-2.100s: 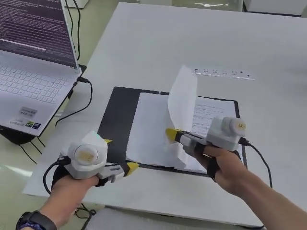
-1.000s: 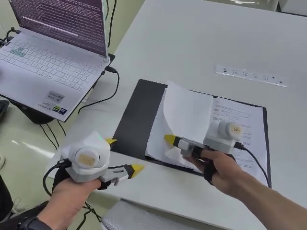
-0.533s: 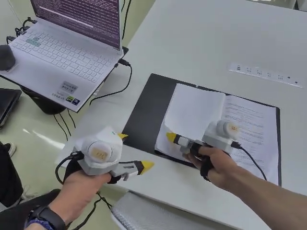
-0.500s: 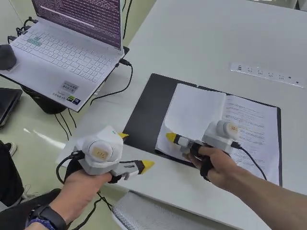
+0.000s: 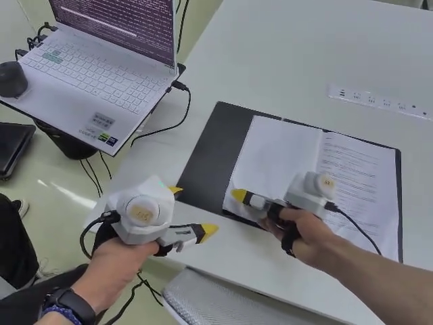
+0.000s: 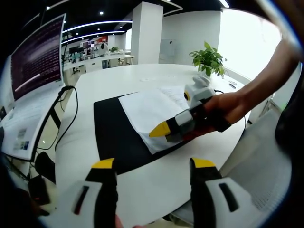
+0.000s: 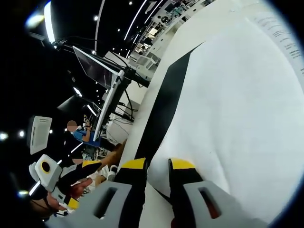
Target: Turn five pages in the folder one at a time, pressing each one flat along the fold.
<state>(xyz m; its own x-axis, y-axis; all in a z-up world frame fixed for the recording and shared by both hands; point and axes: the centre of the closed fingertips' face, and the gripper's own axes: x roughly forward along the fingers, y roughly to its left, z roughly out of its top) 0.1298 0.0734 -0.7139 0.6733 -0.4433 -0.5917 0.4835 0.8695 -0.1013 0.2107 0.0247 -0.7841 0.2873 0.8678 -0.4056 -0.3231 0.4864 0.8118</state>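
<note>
A laptop (image 5: pixel 101 81) is seen open at the left edge of the surface (image 5: pixel 284 47), with a mouse (image 5: pixel 12 78) off to its left and a black cable (image 5: pixel 159 125) run from its side across the left edge. The left tongs (image 5: pixel 191 211) are held released, the two yellow tips well apart, nothing between them, just off the near edge of the surface near its near-left corner; in the left gripper view the left tongs (image 6: pixel 153 164) are pointed at the folder (image 6: pixel 107 128). The black folder (image 5: pixel 210 145) is laid open flat near the near edge of the surface. A blank turned page (image 5: pixel 277 159) is laid over the folder's left half, with the black cover left bare further left. The right tongs (image 5: pixel 238 196) are clenched on the near-left corner of the turned page; in the right gripper view the right tongs (image 7: pixel 156 166) are nearly closed with the paper's edge between them. A printed page (image 5: pixel 358 176) is laid flat on the folder's right half. A power strip (image 5: pixel 379 101) is set toward the far-right part of the surface, well apart from the folder.
</note>
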